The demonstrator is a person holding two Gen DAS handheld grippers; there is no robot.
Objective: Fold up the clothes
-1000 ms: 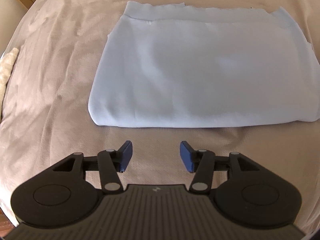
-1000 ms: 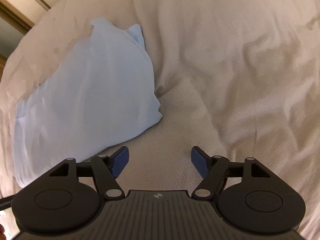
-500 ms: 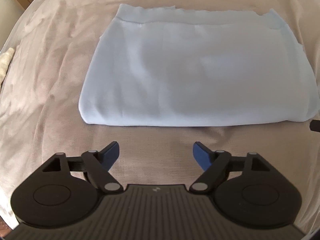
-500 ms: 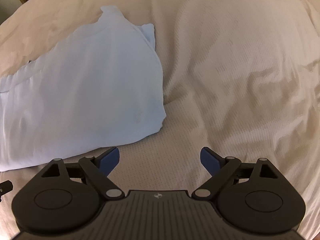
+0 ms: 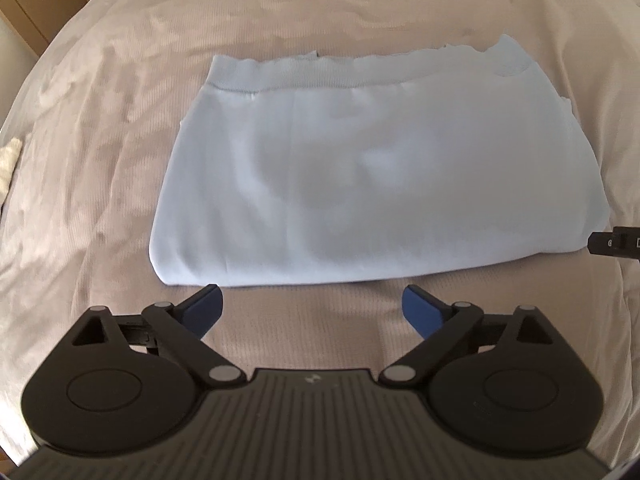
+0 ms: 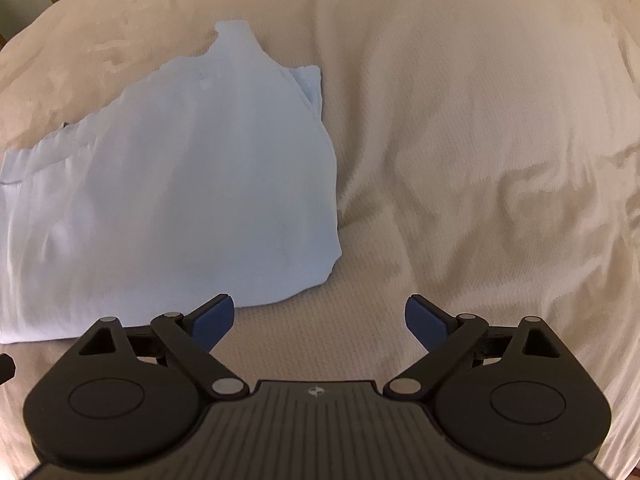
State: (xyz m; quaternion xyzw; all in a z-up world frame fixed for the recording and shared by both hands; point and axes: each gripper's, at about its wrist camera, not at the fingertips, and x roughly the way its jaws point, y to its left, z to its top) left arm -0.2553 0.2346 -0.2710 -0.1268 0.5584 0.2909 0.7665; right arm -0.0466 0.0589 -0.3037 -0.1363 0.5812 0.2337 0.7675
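Note:
A light blue folded garment (image 5: 380, 184) lies flat on the bed, its ribbed hem along the far side. In the left wrist view my left gripper (image 5: 312, 296) hovers just before the garment's near folded edge, jaws opening wide with nothing between them. In the right wrist view the same garment (image 6: 180, 200) fills the left half. My right gripper (image 6: 319, 306) hangs by its near right corner, jaws also opening, with only the bedcover between them. Neither gripper's blue pads (image 5: 204, 304) touch the cloth.
The beige bedcover (image 5: 100, 120) is wrinkled on all sides, with deeper folds on the right (image 6: 520, 200). A pale cloth (image 5: 10, 156) lies at the bed's left edge. A wooden cupboard (image 5: 40, 0) stands beyond the far left corner. A black part of the right tool (image 5: 616, 242) shows at the left view's right edge.
Both grippers' jaws have spread much wider. Both have pulled back and up a little from the garment, which lies still. The right view has turned, bringing more of the garment into sight.

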